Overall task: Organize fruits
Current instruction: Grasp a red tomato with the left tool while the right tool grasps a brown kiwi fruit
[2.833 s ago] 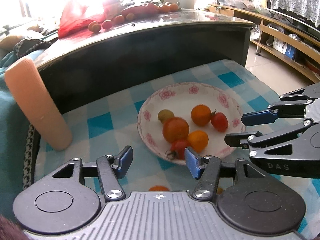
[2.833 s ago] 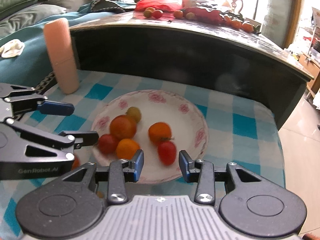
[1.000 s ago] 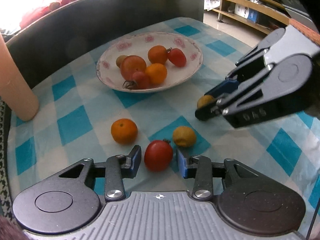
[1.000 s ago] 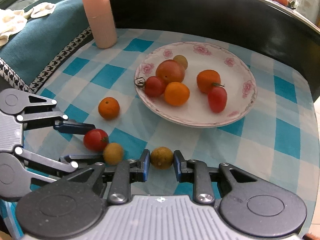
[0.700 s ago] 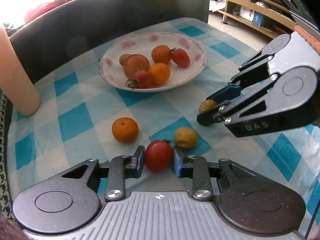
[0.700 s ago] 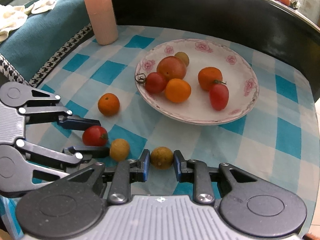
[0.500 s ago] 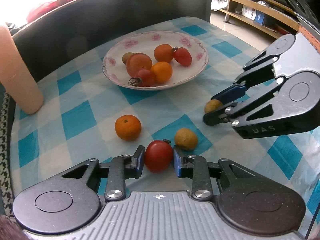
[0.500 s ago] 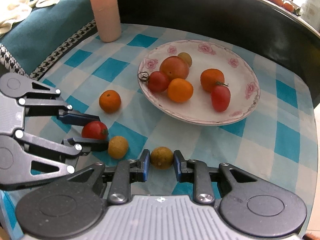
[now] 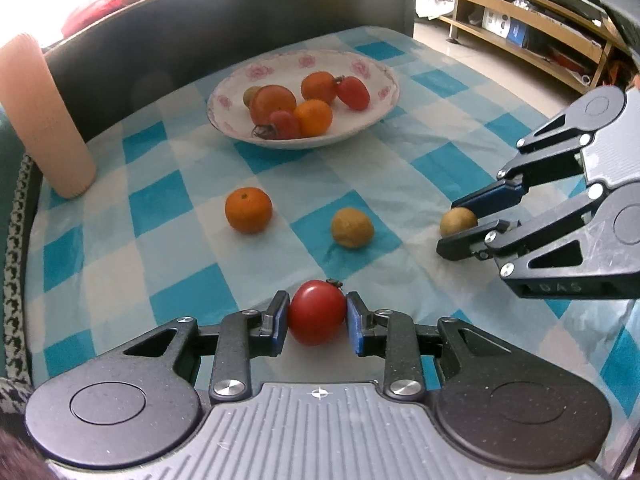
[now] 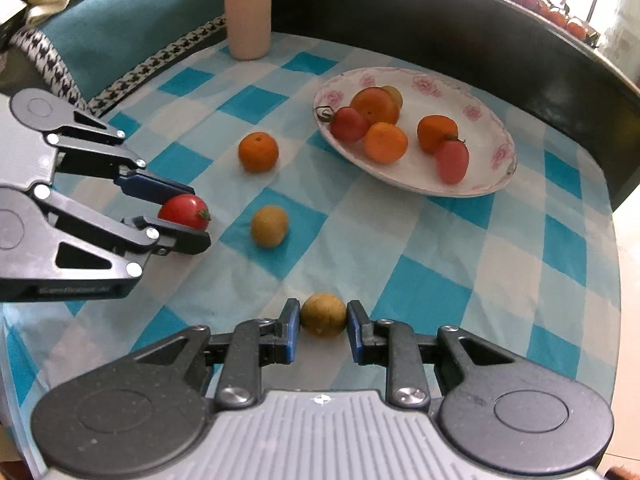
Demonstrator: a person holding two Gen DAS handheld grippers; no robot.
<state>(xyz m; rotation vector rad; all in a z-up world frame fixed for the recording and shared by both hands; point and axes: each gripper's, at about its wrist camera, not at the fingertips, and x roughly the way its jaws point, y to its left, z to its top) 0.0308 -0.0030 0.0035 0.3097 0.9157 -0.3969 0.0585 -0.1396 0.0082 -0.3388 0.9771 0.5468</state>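
- The left tool is clenched on a red tomato, its blue pads pressing both sides of the fruit; the right wrist view shows the same tomato between the two fingers, low over the cloth.
- The right tool grips a small brownish-yellow fruit between its pads, near the front of the checked cloth; the left wrist view shows this fruit pinched at the fingertips.
- A blue-and-white checked tablecloth covers the worktop.
- On the cloth, between the two tools and the plate, lie a loose mandarin and a second brownish-yellow fruit, apart from each other.
- A white plate with pink flowers stands farther back, holding a cluster of orange and red fruits.
- A tall pink cylinder stands upright at the cloth's far left corner, well apart from the plate.
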